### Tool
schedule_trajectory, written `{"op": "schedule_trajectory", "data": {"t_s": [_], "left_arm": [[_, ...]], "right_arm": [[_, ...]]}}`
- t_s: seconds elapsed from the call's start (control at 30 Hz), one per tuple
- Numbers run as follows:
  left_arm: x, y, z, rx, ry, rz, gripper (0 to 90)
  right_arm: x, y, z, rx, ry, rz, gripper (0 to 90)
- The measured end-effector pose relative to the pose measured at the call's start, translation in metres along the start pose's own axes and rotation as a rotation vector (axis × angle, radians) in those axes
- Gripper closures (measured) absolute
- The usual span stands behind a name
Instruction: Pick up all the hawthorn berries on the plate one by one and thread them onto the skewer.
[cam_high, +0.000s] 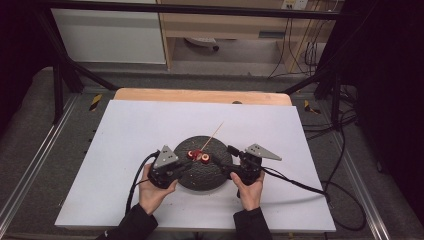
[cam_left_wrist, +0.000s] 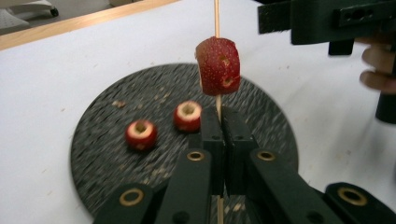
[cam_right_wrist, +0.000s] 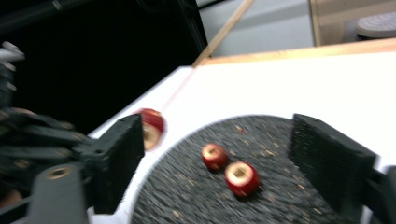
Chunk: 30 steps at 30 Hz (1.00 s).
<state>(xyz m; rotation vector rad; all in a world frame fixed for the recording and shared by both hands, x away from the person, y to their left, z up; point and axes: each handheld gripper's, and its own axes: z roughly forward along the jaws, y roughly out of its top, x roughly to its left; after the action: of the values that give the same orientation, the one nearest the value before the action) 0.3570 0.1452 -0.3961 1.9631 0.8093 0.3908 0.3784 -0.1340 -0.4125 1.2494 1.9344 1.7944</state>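
A round black plate (cam_high: 202, 176) lies on the white table. My left gripper (cam_left_wrist: 219, 119) is shut on a thin wooden skewer (cam_left_wrist: 216, 18), which carries one red cored fruit piece (cam_left_wrist: 218, 65) just above the jaws. Two more red cored pieces (cam_left_wrist: 140, 134) (cam_left_wrist: 188, 115) lie on the plate (cam_left_wrist: 107, 154). In the high view the skewer (cam_high: 216, 131) points away and to the right over the plate. My right gripper (cam_right_wrist: 217, 128) stands open above the plate's right side, its jaws wide apart with nothing between them; the two loose pieces (cam_right_wrist: 215, 156) (cam_right_wrist: 241, 177) lie beyond them.
The white sheet (cam_high: 150, 125) covers a wooden table top (cam_high: 200, 95). Crumbs are scattered on the plate (cam_right_wrist: 280, 140). Cables (cam_high: 300, 184) trail from both grippers. Black frame legs (cam_high: 57, 85) stand at the table's far corners.
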Motion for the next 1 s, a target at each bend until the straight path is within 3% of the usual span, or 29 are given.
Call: {"op": "schedule_trajectory", "data": {"t_s": [0.07,0.1,0.13,0.17,0.37,0.67,1.0], "left_arm": [[0.005,-0.006,-0.005,0.011,-0.001,-0.003,88.3],[0.007,-0.009,-0.007,0.017,0.000,0.002,88.3],[0.009,-0.012,-0.010,0.020,0.003,0.002,88.3],[0.012,-0.015,-0.013,0.023,0.003,-0.004,88.3],[0.024,-0.033,-0.029,0.035,0.006,-0.027,88.3],[0.035,-0.058,-0.047,0.060,0.005,-0.041,88.2],[0.040,-0.072,-0.057,0.062,-0.003,-0.048,88.2]], "right_arm": [[-0.004,0.000,0.002,0.077,-0.012,-0.027,10.1],[-0.004,0.000,0.002,0.077,-0.012,-0.027,10.1],[-0.006,-0.001,0.003,0.120,-0.019,-0.047,8.1],[-0.006,-0.001,0.003,0.120,-0.019,-0.047,8.1],[-0.011,-0.004,0.008,0.251,-0.033,-0.078,4.3],[-0.016,0.001,0.013,0.355,-0.052,-0.118,2.8],[-0.006,0.015,0.028,0.464,-0.063,-0.197,2.8]]}}
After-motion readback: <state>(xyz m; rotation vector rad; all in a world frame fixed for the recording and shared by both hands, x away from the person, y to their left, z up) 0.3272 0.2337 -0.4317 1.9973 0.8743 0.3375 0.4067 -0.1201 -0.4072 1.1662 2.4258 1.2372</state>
